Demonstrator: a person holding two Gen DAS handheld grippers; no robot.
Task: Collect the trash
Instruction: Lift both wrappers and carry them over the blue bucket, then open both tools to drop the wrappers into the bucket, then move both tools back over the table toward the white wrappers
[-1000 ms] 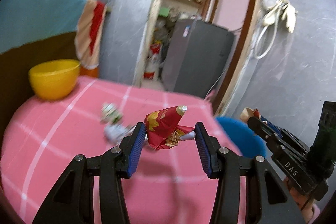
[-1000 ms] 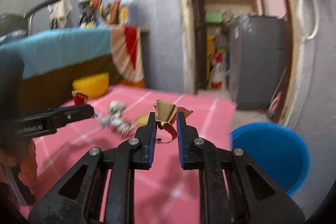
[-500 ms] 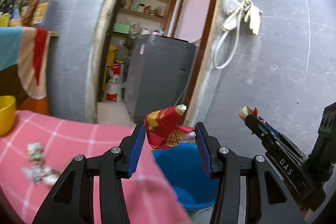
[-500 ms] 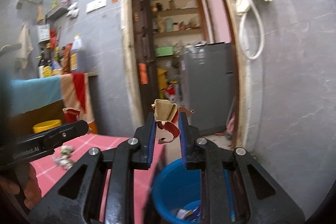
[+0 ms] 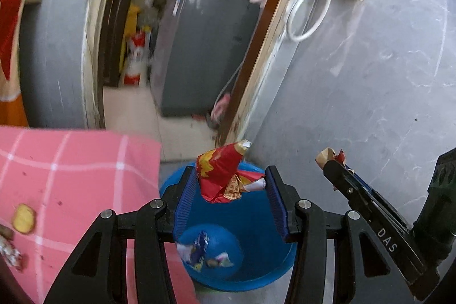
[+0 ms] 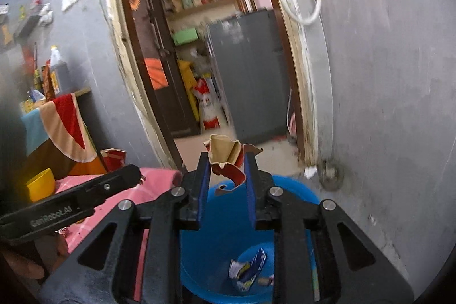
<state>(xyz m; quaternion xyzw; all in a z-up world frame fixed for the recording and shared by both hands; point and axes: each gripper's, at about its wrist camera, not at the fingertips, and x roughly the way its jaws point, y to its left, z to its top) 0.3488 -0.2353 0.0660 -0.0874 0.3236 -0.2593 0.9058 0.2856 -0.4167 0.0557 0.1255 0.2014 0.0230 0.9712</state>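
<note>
While your left gripper [image 5: 230, 184] grips the red wrapper [image 5: 225, 175] over the blue bin [image 5: 250, 221], your right gripper [image 6: 227, 175] pinches a tan scrap [image 6: 225, 154] above it too. More wrappers [image 6: 248, 269] lie inside; the pink surface [image 5: 71, 161] sits at nine o'clock.

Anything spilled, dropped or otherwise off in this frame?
Nothing spilled. Both grippers hold crumpled wrappers over the blue bin: left gripper a red wrapper, right gripper a tan-and-red scrap. Some scraps remain on the pink tablecloth.
</note>
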